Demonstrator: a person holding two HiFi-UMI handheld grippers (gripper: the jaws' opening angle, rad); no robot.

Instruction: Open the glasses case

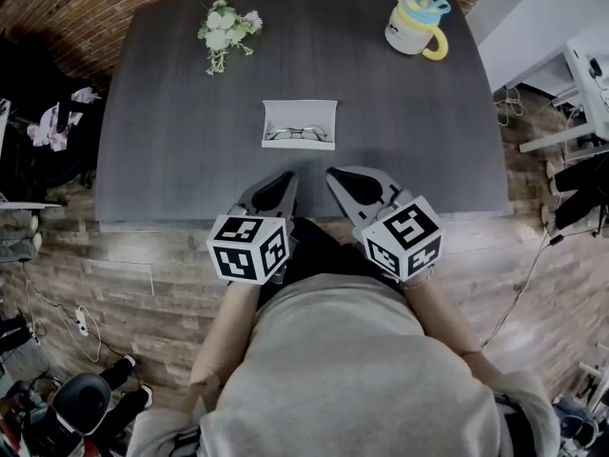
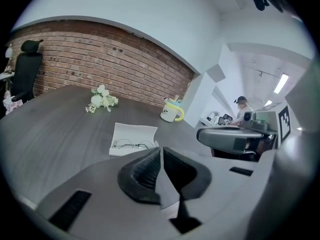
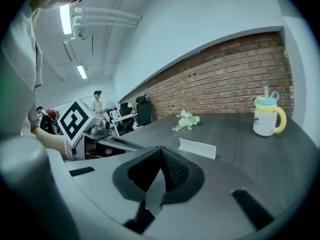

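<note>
A white glasses case [image 1: 300,124] lies open in the middle of the dark table [image 1: 171,150], its lid raised and a pair of thin-rimmed glasses [image 1: 296,133] inside. The left gripper view shows the same case [image 2: 131,139] with the glasses [image 2: 131,145] beyond the jaws. From the right gripper view only the case's white lid [image 3: 197,148] shows. My left gripper [image 1: 287,177] hangs over the table's near edge, shut and empty. My right gripper [image 1: 333,173] is beside it, also shut on nothing. Both stand a short way back from the case.
A small bunch of white flowers [image 1: 226,30] lies at the table's far left. A white mug with a yellow handle and blue lid [image 1: 417,24] stands at the far right. Office chairs [image 2: 25,74] and people are beyond the table, with a brick wall behind.
</note>
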